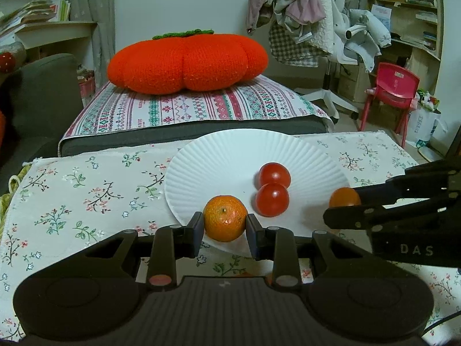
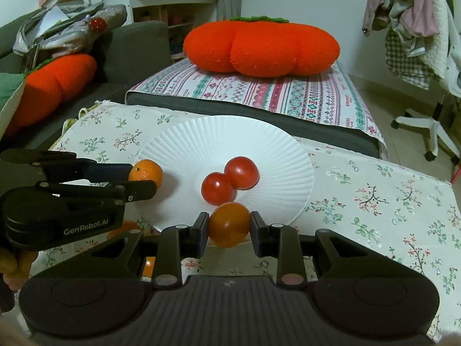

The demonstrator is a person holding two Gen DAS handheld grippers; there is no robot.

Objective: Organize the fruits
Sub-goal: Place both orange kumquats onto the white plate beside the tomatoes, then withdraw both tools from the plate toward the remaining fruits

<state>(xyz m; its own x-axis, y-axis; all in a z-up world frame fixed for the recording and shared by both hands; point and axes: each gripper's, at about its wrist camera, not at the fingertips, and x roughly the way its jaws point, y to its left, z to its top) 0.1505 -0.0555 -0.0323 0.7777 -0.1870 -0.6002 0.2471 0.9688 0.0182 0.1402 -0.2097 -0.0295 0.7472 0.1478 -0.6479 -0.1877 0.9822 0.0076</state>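
Note:
A white ribbed plate [image 1: 219,155] [image 2: 201,141] lies on the floral cloth and holds two red tomatoes [image 1: 273,191] [image 2: 229,178] side by side. My left gripper [image 1: 225,223] [image 2: 138,180] is shut on a mandarin orange [image 1: 225,218] [image 2: 146,173] over the plate's near left rim. My right gripper [image 2: 229,225] [image 1: 343,201] is shut on an orange tomato [image 2: 229,224] [image 1: 344,197] over the plate's near right rim, just in front of the red tomatoes.
The floral cloth [image 1: 72,190] [image 2: 374,196] covers the table. Behind it stands a striped cushion seat [image 1: 187,106] with a big orange pumpkin pillow [image 1: 187,60] [image 2: 260,47]. A red child's chair [image 1: 394,86] and an office chair with clothes [image 1: 317,28] stand at the right.

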